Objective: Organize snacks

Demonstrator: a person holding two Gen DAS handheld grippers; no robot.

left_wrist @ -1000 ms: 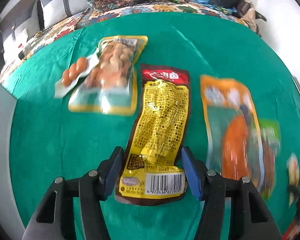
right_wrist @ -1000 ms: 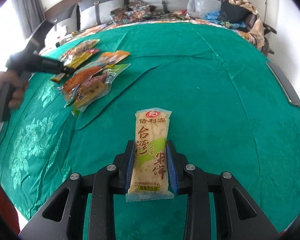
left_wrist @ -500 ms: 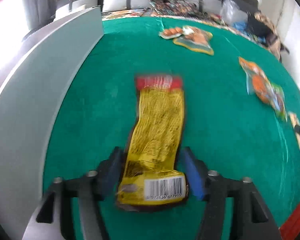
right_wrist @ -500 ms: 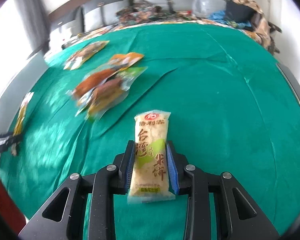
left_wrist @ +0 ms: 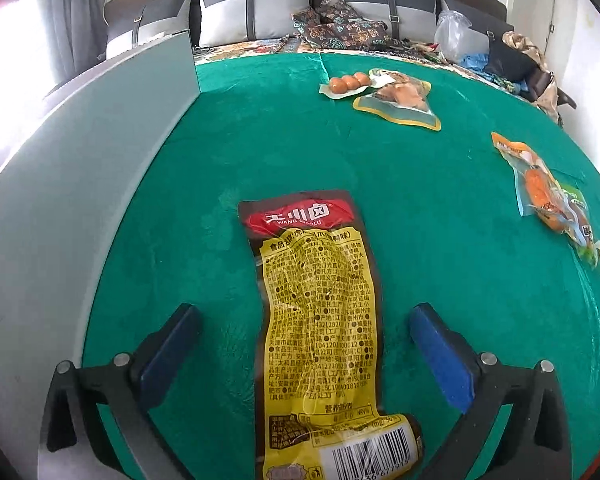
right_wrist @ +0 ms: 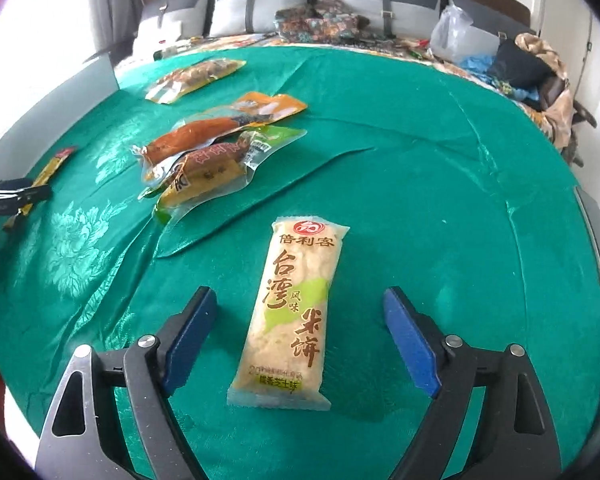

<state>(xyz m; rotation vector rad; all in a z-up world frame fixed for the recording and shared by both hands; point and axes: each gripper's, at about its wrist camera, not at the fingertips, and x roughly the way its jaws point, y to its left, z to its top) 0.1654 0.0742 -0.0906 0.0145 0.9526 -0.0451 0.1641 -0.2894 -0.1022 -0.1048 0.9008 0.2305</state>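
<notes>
Left gripper spread wide, yellow snack pouch flat between the fingers, untouched, near the grey panel. Right gripper likewise released; rice cracker pack lies between, bare green cloth to its right.

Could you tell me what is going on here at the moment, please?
A person is sorting snack packets on a green cloth with two handheld grippers. The left gripper is open around a yellow packet, and the right gripper is open around a rice cracker bar. Both lie flat, ungripped.
</notes>
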